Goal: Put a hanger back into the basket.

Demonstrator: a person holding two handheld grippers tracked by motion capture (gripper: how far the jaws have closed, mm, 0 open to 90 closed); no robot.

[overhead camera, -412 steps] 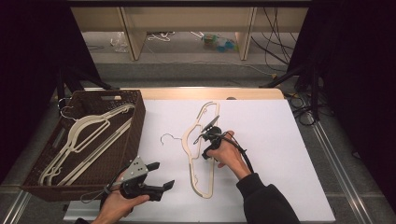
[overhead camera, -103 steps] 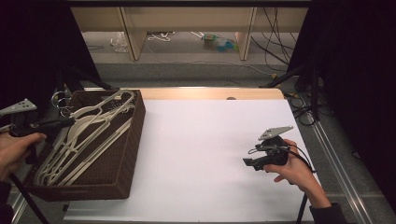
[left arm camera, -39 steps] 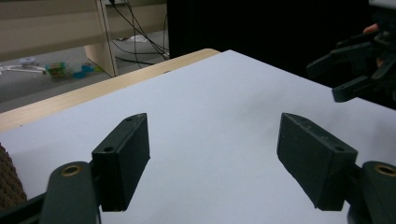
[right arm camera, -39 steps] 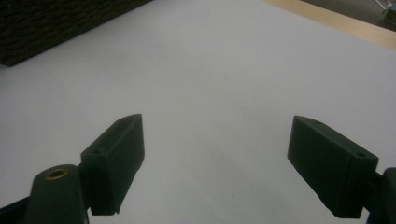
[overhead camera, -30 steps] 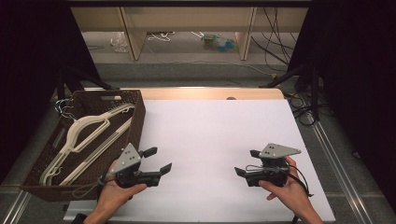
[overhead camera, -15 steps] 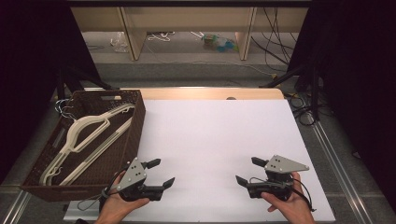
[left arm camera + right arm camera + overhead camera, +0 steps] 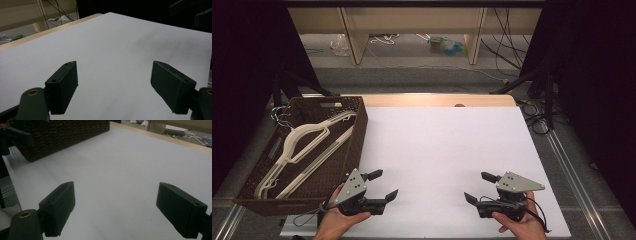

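White sheeting covers the table (image 7: 447,150), which is bare across its whole middle, with wooden shelving and loose cables on the floor beyond its far edge. Both tools rest low at the near edge, well apart, each pointing inward toward the other. The left gripper (image 7: 379,186) has its jaws spread wide and holds nothing; its own view looks across blank white sheet between the two black pads. The right gripper (image 7: 478,187) is likewise wide open and empty, and from its camera the woven side of the basket (image 7: 65,135) shows ahead and to the left, with the other tool's jaws at the top left corner.

The change is plain. Some thirteen seconds ago a pale hanger lay on the sheet under the right gripper; by about three seconds ago the sheet was cleared and the left hand was out beyond the basket. In the last second both hands have drawn back to the near edge and settled lower.

The hangers (image 7: 307,147) now lie together inside the brown wicker basket (image 7: 357,132), just beside the left gripper on its outer side and far across from the right one. Judging by this, the tidying looks complete and the hands appear parked at rest.
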